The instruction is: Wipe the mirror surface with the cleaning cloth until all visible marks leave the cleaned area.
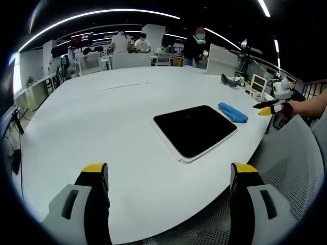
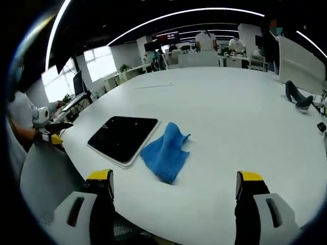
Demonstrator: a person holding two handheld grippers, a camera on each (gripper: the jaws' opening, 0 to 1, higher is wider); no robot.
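White office table (image 2: 245, 112) bears dark mirror (image 2: 122, 137); blue cloth (image 2: 166, 151) beside.

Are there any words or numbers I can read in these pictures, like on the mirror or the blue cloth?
No text can be read anywhere.
Mirror: dark and blank, no label showing.
Blue cleaning cloth: plain, no tag or print visible.
White table: no markings.
Red-lit screen far at the back: may carry writing, but it is too small and blurred to read.
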